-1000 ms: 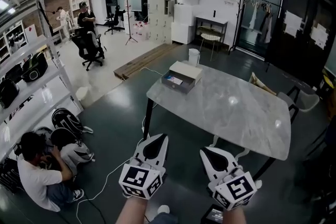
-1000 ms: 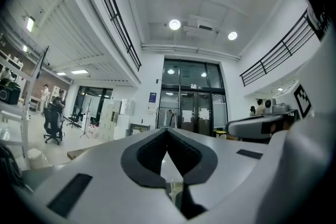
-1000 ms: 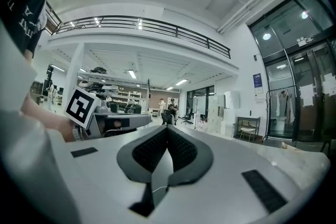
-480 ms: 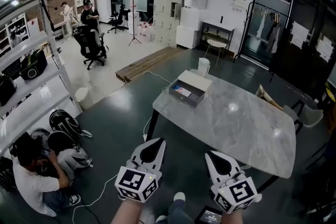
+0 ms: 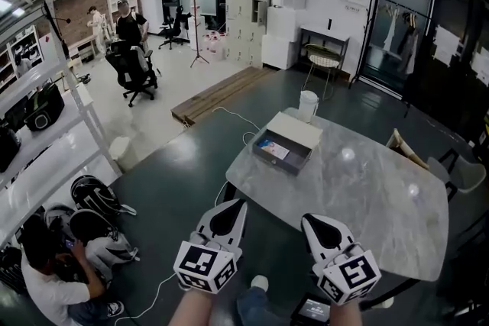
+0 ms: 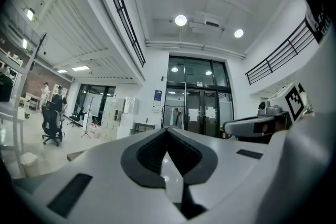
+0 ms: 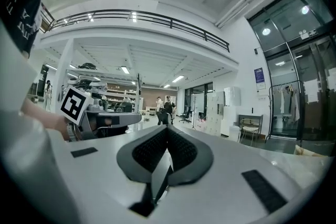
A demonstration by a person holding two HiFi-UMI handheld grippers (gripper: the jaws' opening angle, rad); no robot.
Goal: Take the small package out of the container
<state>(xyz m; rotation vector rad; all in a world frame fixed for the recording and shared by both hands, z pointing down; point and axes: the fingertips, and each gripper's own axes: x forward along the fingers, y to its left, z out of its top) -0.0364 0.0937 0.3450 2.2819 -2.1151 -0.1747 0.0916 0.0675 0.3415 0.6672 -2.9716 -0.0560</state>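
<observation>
Dark floor (image 5: pixel 176 179) runs through the open hall. Metal shelving (image 5: pixel 53 107) stands along the left, and a person (image 5: pixel 46 275) crouches beside bags at its near end.

Worktop (image 5: pixel 374 187): pale marbled slab on dark legs, right of centre and reaching far right.

Container (image 5: pixel 289 158): shallow grey open box on the worktop's far left corner. A white flat box (image 5: pixel 294 130) touches its far side, and a white cup (image 5: pixel 308 104) stands just beyond that.

Left hand-held gripper (image 5: pixel 231 206): near centre, over the floor just short of the worktop's near edge, marker cube toward the person. In the left gripper view (image 6: pixel 167 131) its jaws are pressed together with nothing between them.

Right hand-held gripper (image 5: pixel 312 221): beside the left one and apart from it, over the worktop's near edge. In the right gripper view (image 7: pixel 168 128) its jaws are also closed and empty.

Small package (image 5: pixel 273 150): flat, pale blue-white packet lying inside the container toward its left half. It is well apart from both hand-held grippers, far and slightly right of the left one, far and left of the right one.
</observation>
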